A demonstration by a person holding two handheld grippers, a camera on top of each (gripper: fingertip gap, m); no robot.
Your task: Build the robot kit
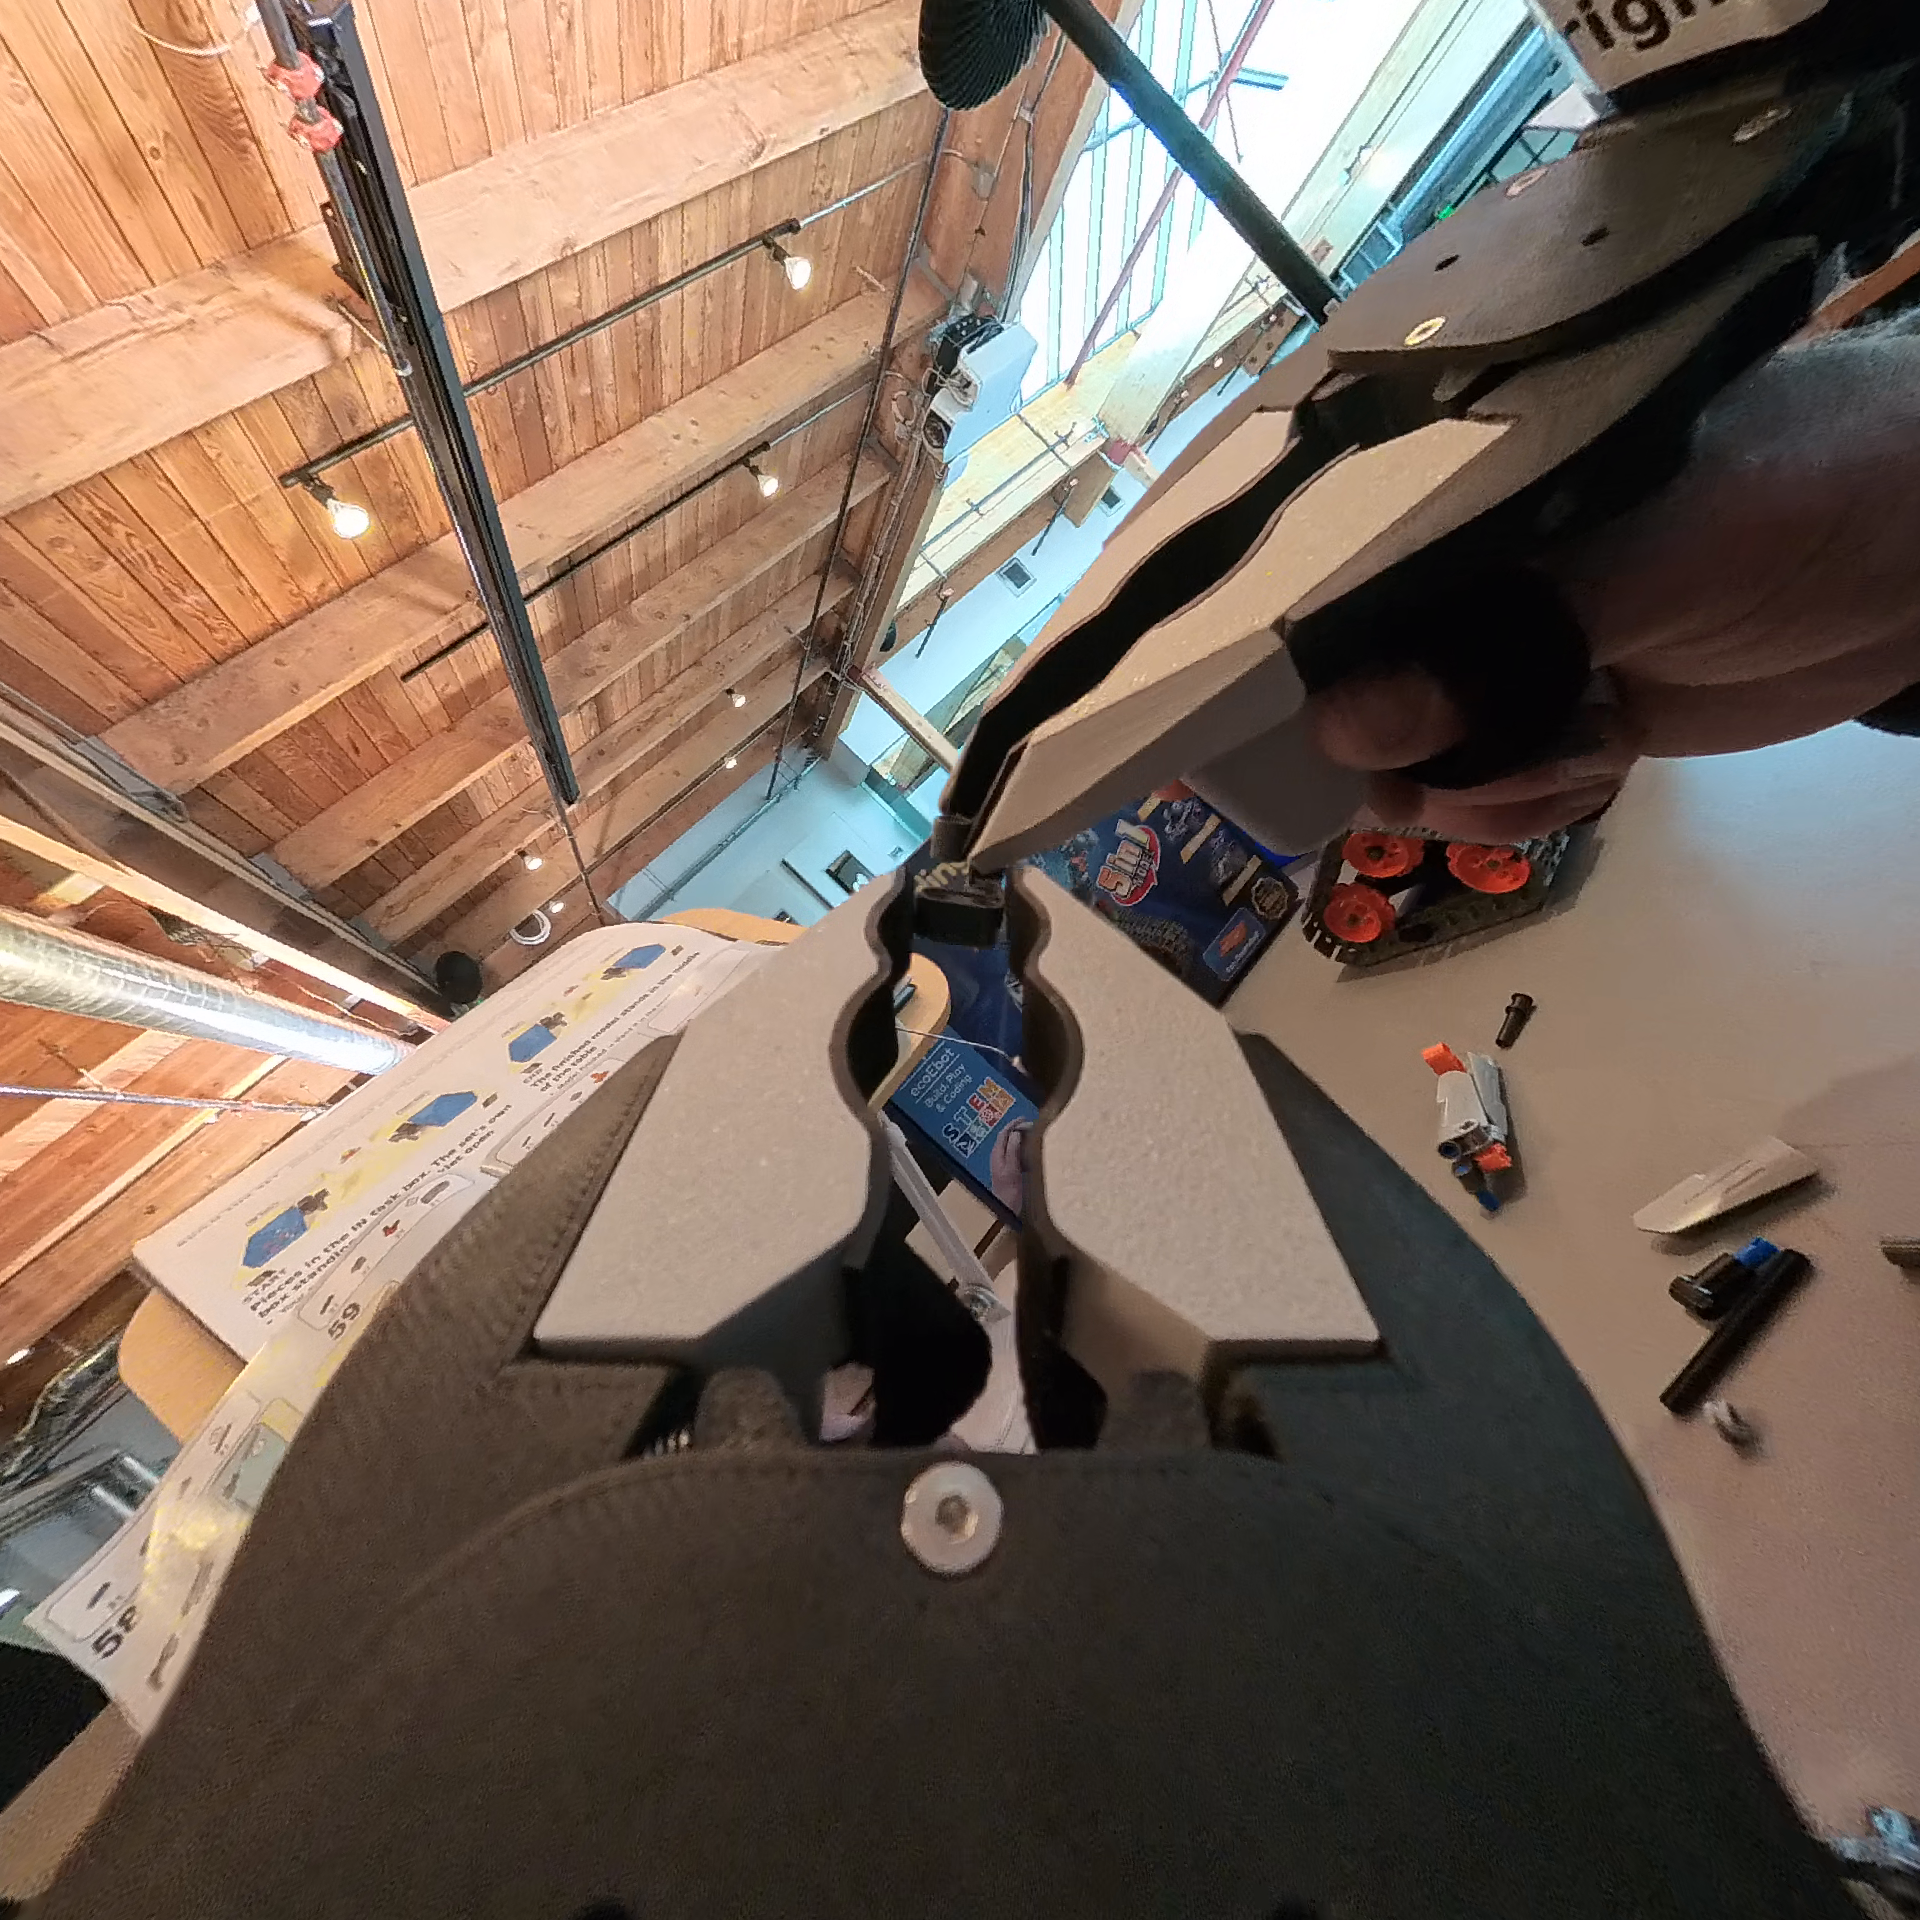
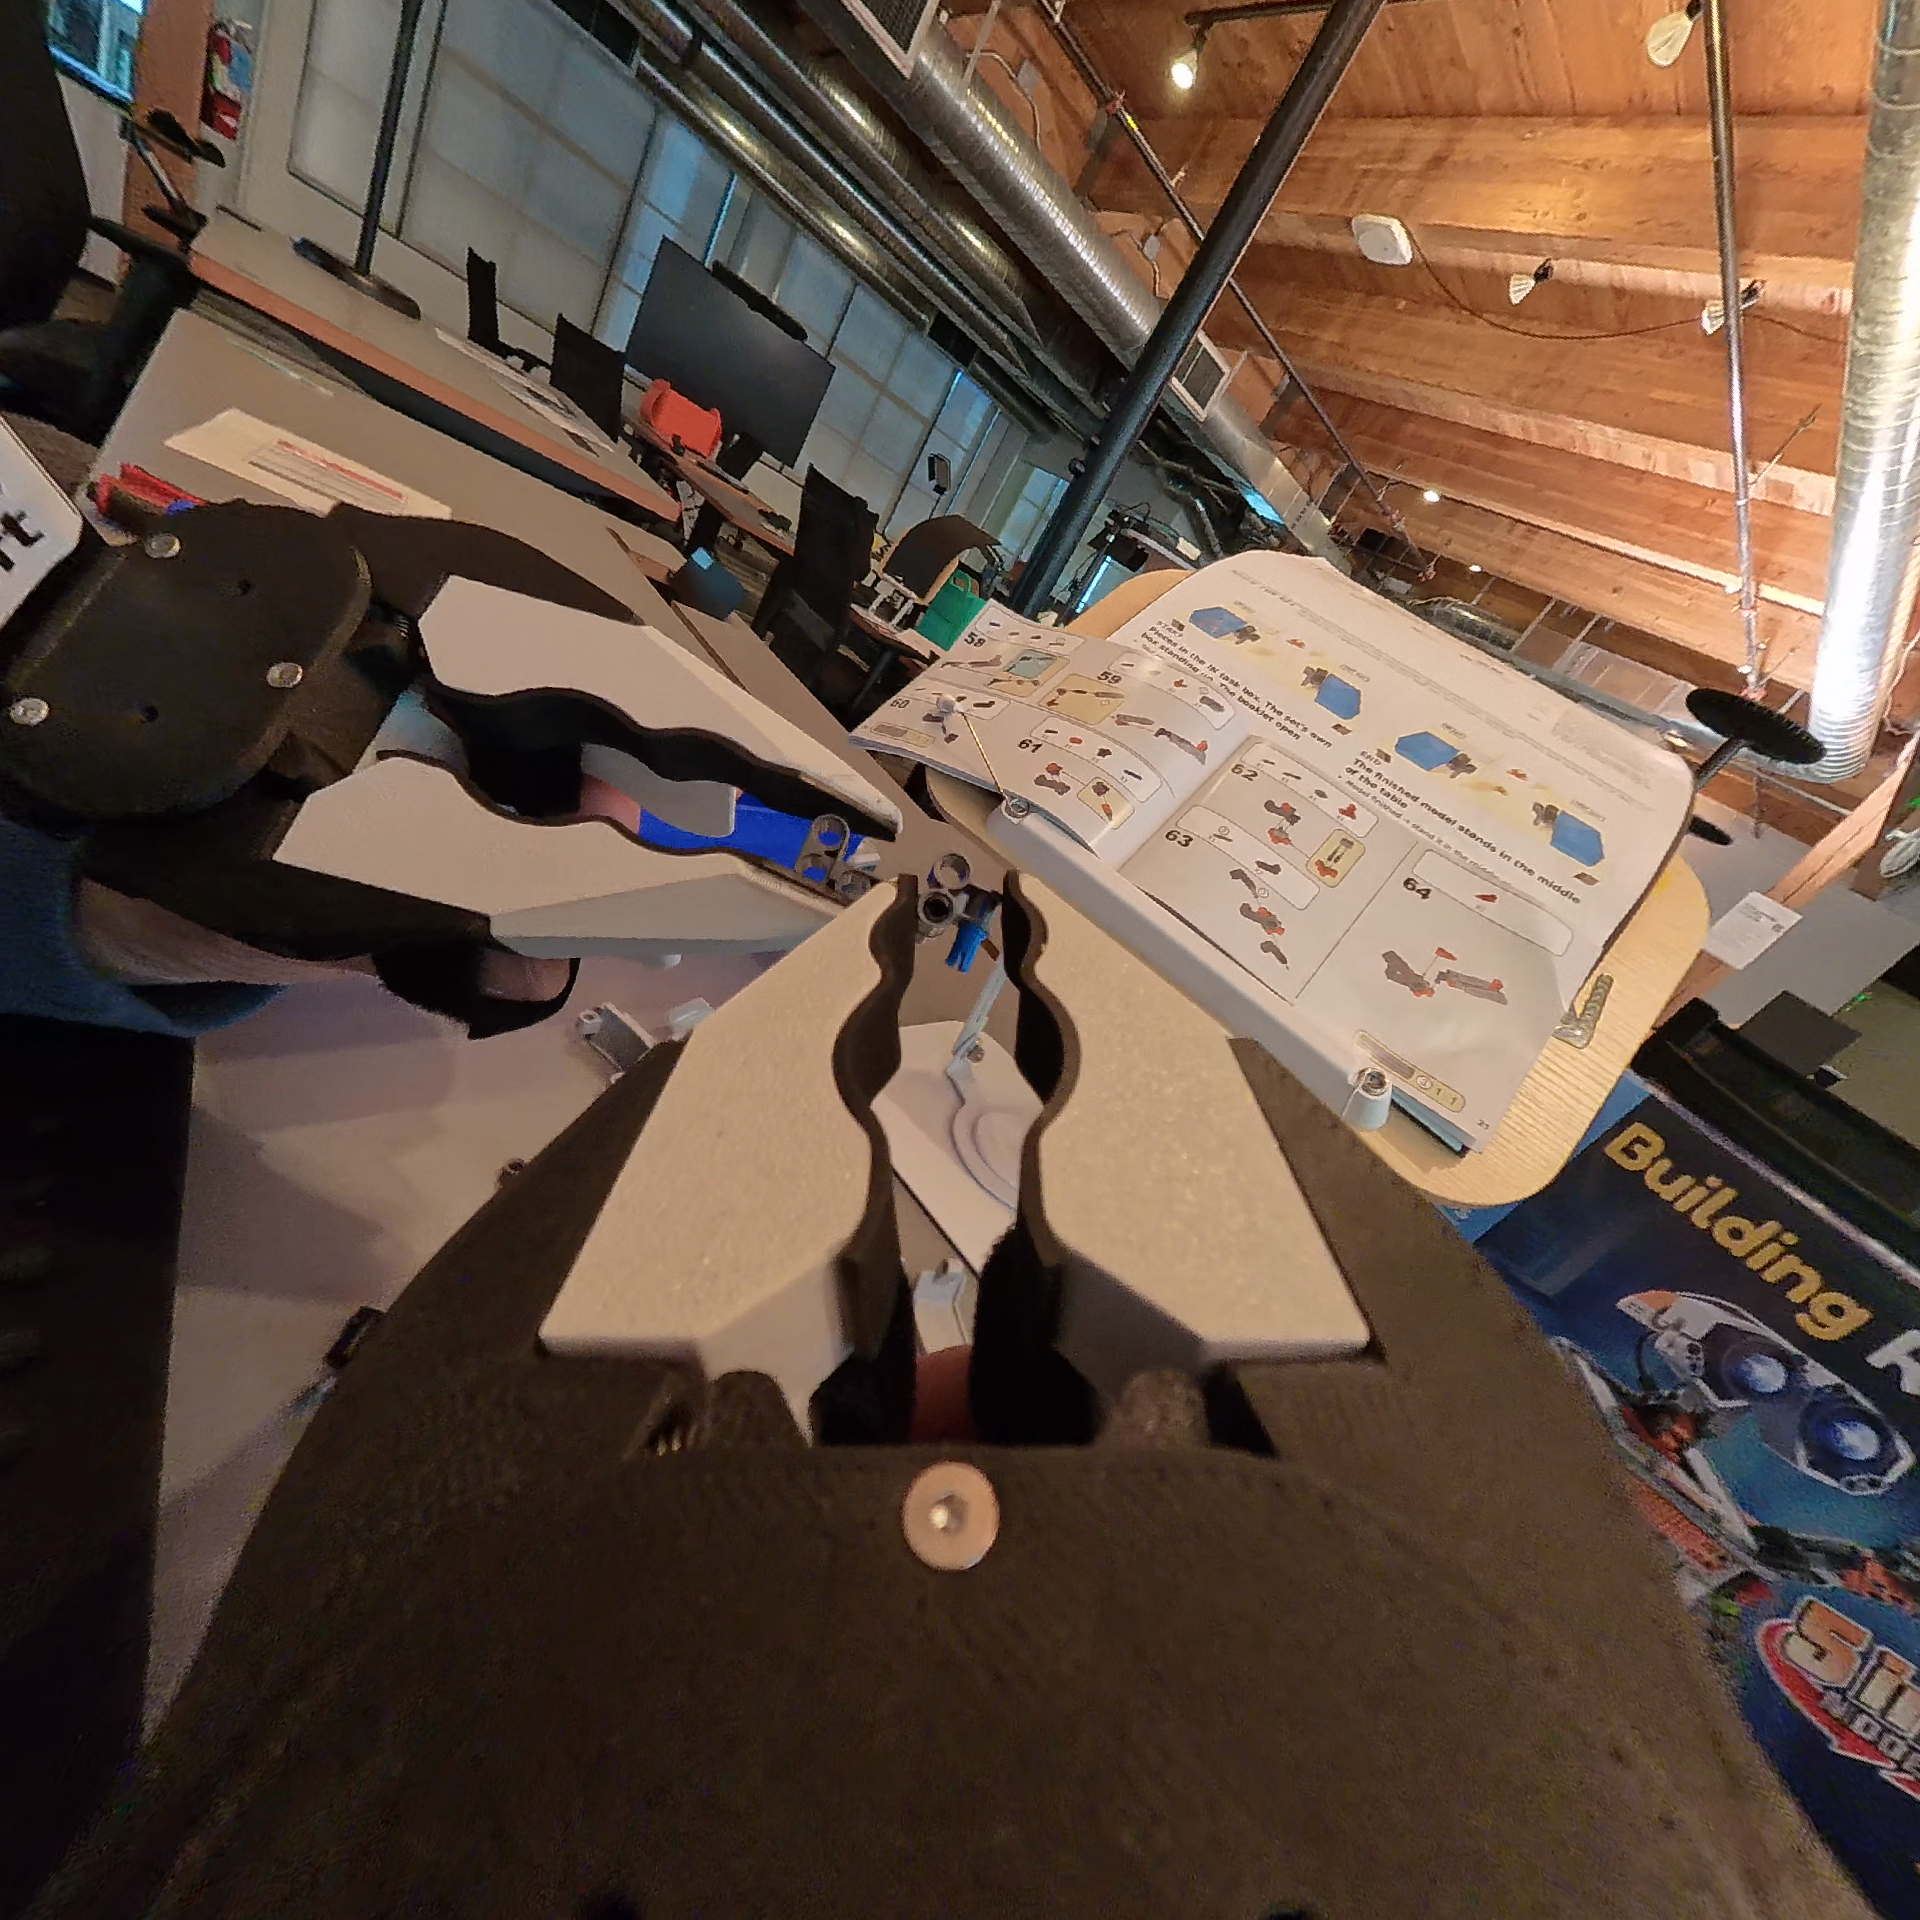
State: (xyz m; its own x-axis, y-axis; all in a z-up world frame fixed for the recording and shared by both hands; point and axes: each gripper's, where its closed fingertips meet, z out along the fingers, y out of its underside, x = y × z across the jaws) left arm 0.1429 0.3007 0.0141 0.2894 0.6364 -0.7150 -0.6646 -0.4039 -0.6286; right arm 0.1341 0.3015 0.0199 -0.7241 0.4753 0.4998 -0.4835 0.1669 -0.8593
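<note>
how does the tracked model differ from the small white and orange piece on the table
The tracked model is bigger, dark-framed with several orange wheels, and sits far back by the blue box. The white and orange piece is small and lies alone, nearer the black rod. Both rest on the table, untouched by either tool.

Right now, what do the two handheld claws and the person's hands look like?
Both claws match: a textured black printed body with a silver screw at its centre, and two light grey fingers with wavy black inner edges tapering to points. The left claw and the right claw each carry a white label with black lettering near the back. The hand wears a black fingerless glove; a dark blue sleeve shows.
</note>
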